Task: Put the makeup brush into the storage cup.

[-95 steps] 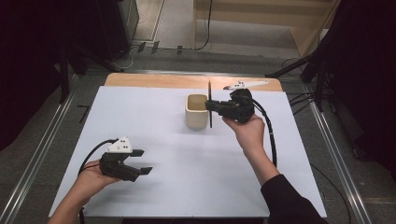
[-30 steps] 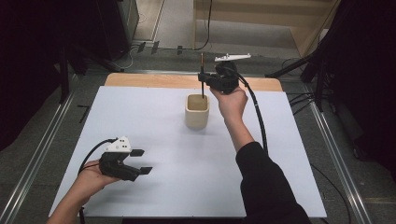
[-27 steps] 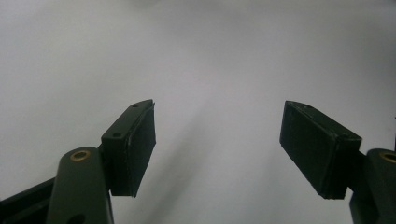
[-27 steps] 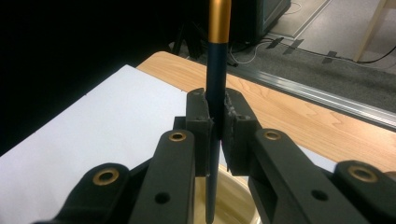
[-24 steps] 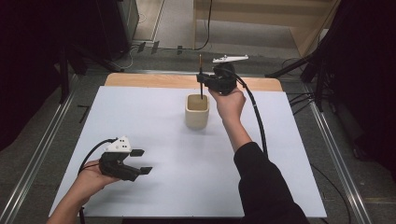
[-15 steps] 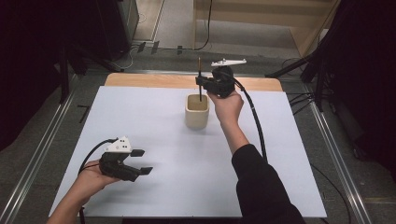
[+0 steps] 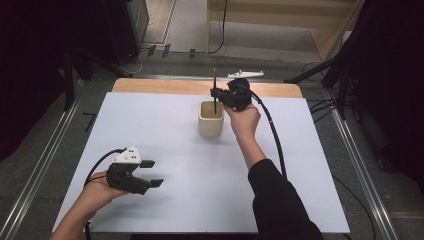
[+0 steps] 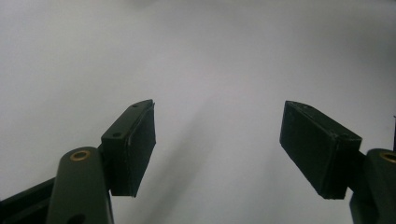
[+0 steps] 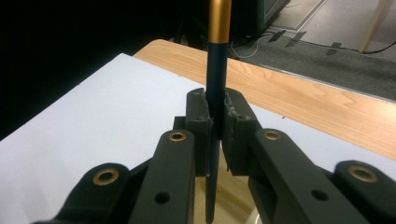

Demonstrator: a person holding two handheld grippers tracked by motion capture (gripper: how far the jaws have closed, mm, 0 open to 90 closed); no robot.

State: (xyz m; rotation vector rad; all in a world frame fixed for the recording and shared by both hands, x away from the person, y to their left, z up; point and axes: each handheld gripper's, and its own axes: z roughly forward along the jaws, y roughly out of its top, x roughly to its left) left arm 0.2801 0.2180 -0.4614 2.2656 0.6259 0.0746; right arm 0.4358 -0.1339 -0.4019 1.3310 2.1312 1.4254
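Pen [image 7: 215, 92] now lower than a second ago, tip already inside the cup [image 7: 211, 120], right gripper [image 7: 218, 95] clamped on it, left gripper [image 7: 150, 172] resting apart, empty, so nearly dropped in.

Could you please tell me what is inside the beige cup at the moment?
The lower end of a dark pen dips into the cup, held upright by the right hand-held gripper. The cup's wall hides its bottom, so whether the tip touches or anything else lies inside cannot be told.
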